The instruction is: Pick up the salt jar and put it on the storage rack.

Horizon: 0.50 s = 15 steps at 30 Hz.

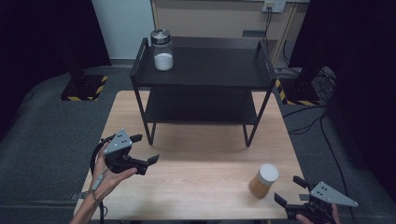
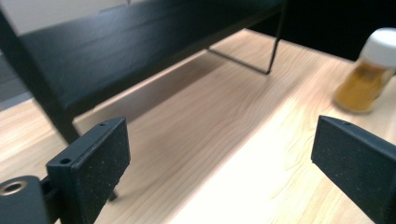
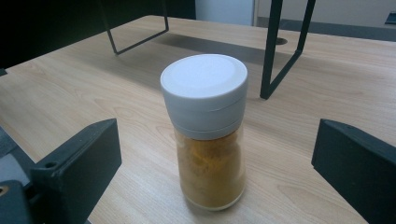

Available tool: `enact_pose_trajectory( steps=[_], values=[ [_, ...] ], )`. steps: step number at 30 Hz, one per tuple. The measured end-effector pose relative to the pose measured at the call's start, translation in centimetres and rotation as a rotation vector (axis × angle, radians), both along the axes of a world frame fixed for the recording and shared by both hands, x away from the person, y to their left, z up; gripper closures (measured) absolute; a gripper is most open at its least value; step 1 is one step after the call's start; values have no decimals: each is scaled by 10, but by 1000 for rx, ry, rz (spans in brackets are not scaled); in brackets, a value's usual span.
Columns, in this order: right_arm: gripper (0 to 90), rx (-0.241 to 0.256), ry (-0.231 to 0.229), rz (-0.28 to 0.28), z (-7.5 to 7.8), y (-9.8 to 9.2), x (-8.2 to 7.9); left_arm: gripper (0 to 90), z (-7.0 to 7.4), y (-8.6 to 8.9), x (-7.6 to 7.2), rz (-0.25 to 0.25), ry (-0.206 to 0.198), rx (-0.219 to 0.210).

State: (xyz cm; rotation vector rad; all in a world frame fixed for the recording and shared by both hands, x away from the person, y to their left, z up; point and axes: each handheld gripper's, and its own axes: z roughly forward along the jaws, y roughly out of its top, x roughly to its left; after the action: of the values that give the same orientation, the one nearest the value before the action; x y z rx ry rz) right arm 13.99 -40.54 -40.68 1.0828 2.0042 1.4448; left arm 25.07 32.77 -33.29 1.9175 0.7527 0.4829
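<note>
My right gripper (image 1: 288, 190) sits at the lower right of the high view, its jaws spread wide and holding nothing. Just to their upper left stands the spice jar (image 1: 264, 180), upright on the wooden table (image 1: 201, 182). In my right gripper view the spice jar (image 3: 207, 135) stands in the centre, framed between the two jaws but touching neither; it has a white cap and is filled most of the way with an orange-yellow powder. My left gripper (image 1: 145, 149) is at the lower left of the high view, jaws also apart and empty, well away from that jar. At the upper middle, a glass jar (image 1: 162, 49) with a metal lid, about a third full of white powder, stands on the top shelf of the black rack (image 1: 205, 74).
</note>
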Motion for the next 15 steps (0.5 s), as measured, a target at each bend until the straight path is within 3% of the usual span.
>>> enact_pose_trajectory(
  steps=[15],
  values=[
    [18,-2,-1,0,0,0,0,35,-33,8,-8,56,52,11]
  ],
)
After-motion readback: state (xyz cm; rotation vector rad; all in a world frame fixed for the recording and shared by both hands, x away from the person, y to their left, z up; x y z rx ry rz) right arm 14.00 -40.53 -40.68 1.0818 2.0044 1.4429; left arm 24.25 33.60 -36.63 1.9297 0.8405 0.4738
